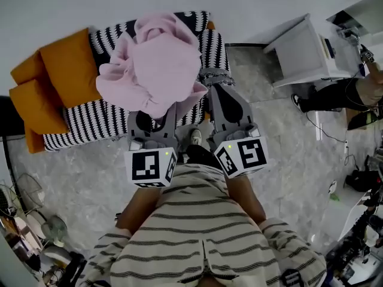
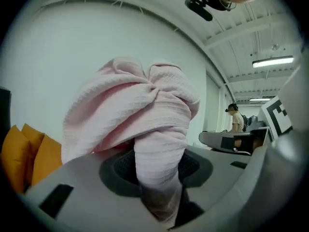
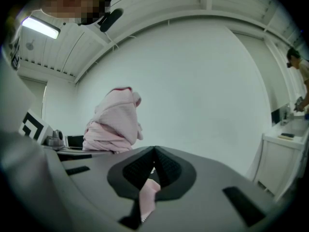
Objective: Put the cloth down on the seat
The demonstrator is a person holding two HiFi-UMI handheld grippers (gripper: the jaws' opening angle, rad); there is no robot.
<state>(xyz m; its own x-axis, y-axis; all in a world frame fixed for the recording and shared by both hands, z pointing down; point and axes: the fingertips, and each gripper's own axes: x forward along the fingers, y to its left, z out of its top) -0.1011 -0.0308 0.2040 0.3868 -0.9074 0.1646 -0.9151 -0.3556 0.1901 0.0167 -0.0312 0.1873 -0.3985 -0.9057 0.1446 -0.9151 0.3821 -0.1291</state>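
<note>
My left gripper (image 1: 157, 119) and right gripper (image 1: 212, 93) are each clamped on the pink cloth (image 1: 152, 64), which hangs bunched above the striped seat (image 1: 90, 121), near its front edge. Lowering and releasing it remain.

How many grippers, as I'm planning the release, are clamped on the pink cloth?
2. The left gripper pinches a thick fold of the pink cloth; the right gripper pinches a thin bit of it.

Orange cushions (image 1: 45, 82) fill left end of striped seat (image 1: 90, 121); bunched pink cloth (image 1: 155, 64) hangs over its middle and right; wall (image 1: 60, 5) closes far side; bare floor (image 1: 251, 85) at right, open up to white cabinet (image 1: 305, 52).
</note>
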